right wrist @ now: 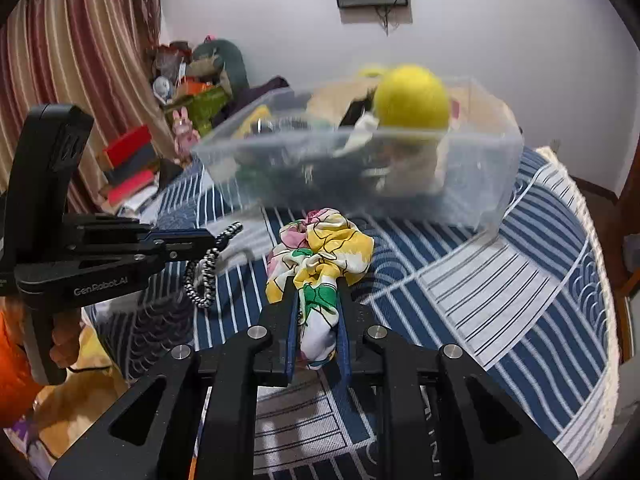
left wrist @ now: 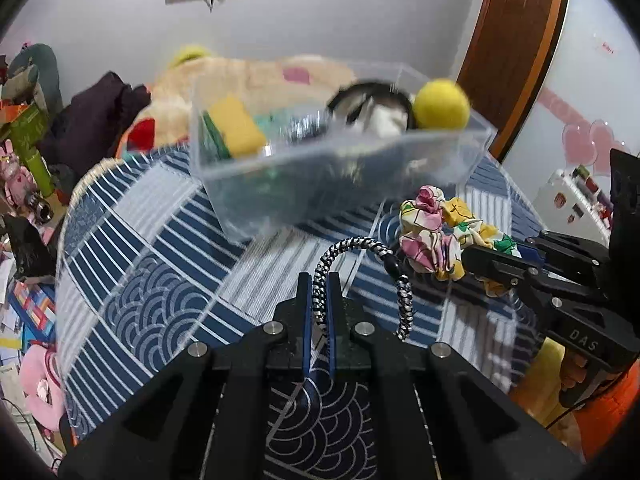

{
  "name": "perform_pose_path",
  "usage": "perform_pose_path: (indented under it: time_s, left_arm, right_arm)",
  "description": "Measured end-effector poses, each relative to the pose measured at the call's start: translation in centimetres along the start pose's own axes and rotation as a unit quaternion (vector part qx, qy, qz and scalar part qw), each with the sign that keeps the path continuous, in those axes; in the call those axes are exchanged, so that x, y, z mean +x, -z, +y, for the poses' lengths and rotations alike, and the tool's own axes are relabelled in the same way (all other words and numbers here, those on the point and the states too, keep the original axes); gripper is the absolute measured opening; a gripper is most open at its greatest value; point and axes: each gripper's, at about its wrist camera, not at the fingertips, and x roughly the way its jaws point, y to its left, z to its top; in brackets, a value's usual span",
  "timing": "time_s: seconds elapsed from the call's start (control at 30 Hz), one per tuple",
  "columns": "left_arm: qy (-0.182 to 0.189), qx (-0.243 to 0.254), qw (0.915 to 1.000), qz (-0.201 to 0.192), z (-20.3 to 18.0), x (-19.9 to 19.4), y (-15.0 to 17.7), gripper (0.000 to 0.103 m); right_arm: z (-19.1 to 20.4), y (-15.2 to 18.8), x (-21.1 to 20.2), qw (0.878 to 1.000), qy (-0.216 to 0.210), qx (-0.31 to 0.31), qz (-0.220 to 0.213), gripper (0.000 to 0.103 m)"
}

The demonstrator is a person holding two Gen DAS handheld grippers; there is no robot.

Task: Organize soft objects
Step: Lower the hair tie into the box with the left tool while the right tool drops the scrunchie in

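Note:
My left gripper [left wrist: 319,280] is shut on a black-and-white braided cord [left wrist: 362,246] that loops up and hangs down to the right of the fingers. The same left gripper [right wrist: 208,238] shows from the side in the right wrist view, with the cord [right wrist: 204,276] dangling from it. My right gripper [right wrist: 318,292] is shut on a floral scrunchie [right wrist: 324,248] of pink, yellow and green cloth. In the left wrist view the right gripper [left wrist: 476,258] holds that scrunchie [left wrist: 436,224] low over the cloth. Behind both stands a clear plastic bin [left wrist: 320,172] with a yellow ball [left wrist: 442,104] and a yellow sponge [left wrist: 236,126] inside.
A blue-and-white patterned cloth [right wrist: 500,280] covers the round table, whose edge curves at the right. The bin [right wrist: 480,168] also holds dark items. A large plush toy [left wrist: 240,76] lies behind the bin. Clutter fills the floor at the left [left wrist: 28,160]; a curtain [right wrist: 80,60] hangs there.

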Motion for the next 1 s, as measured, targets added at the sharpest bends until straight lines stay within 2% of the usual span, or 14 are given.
perform_pose_path:
  time_s: [0.3, 0.53, 0.77, 1.0]
  left_arm:
    - [-0.006, -0.003, 0.9969, -0.079, 0.0, -4.3, -3.5, 0.005]
    - [-0.023, -0.015, 0.9927, -0.117, 0.6, -4.4, -6.7, 0.005]
    - [-0.041, -0.030, 0.9910, -0.124, 1.5, -2.5, -9.0, 0.005]
    - [-0.063, -0.042, 0.9928, -0.093, 2.5, 0.9, -9.5, 0.005]
  right_arm:
    - [1.2, -3.4, -2.9, 0.997, 0.006, -0.018, -0.075, 0.014]
    - [1.9, -6.3, -3.2, 0.993, 0.018, -0.026, -0.117, 0.014]
    - [1.8, -8.1, -1.4, 0.993, 0.027, -0.028, -0.112, 0.014]
    - [1.4, -8.6, 1.5, 0.996, 0.038, -0.029, -0.077, 0.014]
